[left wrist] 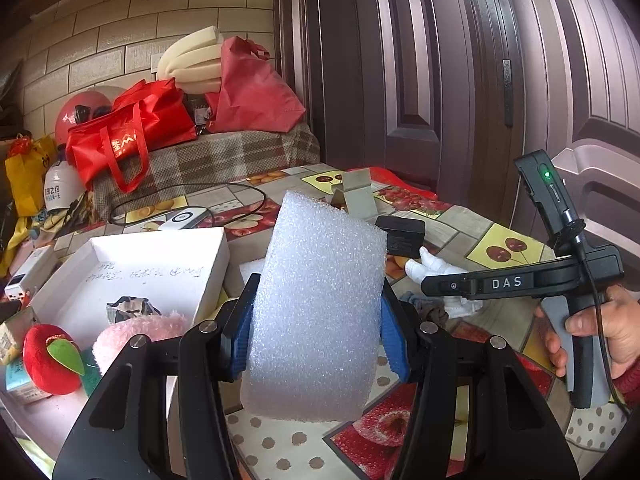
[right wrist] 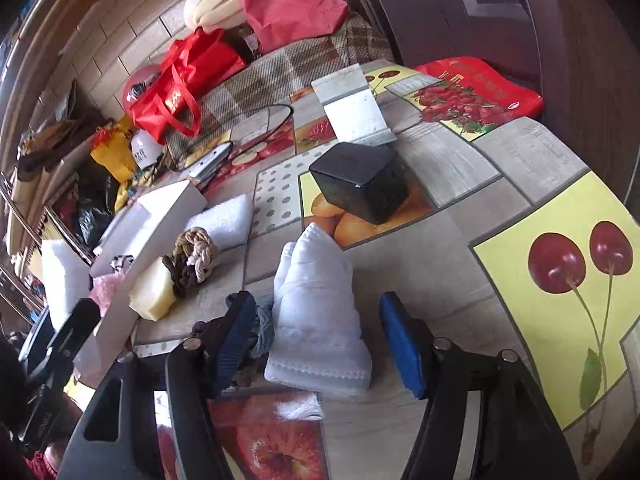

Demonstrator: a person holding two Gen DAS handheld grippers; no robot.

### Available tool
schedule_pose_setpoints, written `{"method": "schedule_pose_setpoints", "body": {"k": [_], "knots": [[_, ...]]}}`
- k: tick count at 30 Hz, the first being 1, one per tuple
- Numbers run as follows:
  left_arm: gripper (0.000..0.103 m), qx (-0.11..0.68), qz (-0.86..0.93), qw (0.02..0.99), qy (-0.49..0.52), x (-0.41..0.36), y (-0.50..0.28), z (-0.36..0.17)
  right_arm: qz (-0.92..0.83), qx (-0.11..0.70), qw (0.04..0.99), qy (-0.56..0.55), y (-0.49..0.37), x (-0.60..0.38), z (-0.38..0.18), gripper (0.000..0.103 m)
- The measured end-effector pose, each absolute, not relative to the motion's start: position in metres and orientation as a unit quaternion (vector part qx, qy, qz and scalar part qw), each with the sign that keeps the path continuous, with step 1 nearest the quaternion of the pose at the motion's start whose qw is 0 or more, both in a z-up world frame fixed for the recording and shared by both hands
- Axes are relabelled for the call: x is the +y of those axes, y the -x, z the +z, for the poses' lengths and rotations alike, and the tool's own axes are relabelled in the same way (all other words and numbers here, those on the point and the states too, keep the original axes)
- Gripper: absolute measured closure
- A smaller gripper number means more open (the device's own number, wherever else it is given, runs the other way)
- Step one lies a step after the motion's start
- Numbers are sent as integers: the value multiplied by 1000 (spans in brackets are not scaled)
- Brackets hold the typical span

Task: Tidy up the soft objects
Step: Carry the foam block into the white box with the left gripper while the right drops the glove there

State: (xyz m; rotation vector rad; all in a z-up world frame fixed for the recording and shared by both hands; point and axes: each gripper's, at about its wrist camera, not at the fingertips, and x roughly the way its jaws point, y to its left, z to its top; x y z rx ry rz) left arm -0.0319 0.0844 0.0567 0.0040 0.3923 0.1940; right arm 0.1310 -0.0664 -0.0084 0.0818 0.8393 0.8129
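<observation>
My left gripper (left wrist: 316, 332) is shut on a white foam block (left wrist: 320, 304) and holds it upright above the table, just right of the open white box (left wrist: 156, 272). The box holds a crumpled dark scrap (left wrist: 130, 308) and a pink fluffy piece (left wrist: 140, 332) at its near edge. My right gripper (right wrist: 320, 340) is open, its blue pads on either side of a folded white cloth (right wrist: 316, 320) lying on the table. A grey-blue fabric piece (right wrist: 260, 332) lies by its left finger. A braided rope knot (right wrist: 196, 260), a yellow sponge (right wrist: 154, 292) and another white foam piece (right wrist: 224, 220) lie beside the box.
A red plush apple (left wrist: 50, 360) sits left of the box. A black cube (right wrist: 360, 180) and a white stand (right wrist: 354, 108) sit further back on the fruit-print tablecloth (right wrist: 520, 200). Red bags (left wrist: 132, 132) and rolled foam (left wrist: 192, 68) lie on a checked bench behind. A dark door is to the right.
</observation>
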Motion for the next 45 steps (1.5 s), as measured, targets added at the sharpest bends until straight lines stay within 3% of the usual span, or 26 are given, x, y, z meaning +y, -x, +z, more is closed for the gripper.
{"method": "schedule_pose_setpoints", "body": {"k": [1,4,10,21,35,45], "knots": [[50,191,98,977,-2,84,33,57,382,397,834,-31,-131,-64,-9,64],[50,183,105,977,0,85,38,58,370,382,846,-34,-128,-70,-6,64],[50,162,127,979,-3,83,48,59,348,244,900,-96,-95,-116,21,64],[49,160,152,975,12,93,67,59,389,167,906,26,-37,-68,33,64],[49,166,189,968,17,123,109,55,455,152,874,81,12,-9,28,64],[49,178,277,942,60,195,148,48,495,155,846,120,40,43,24,64]]}}
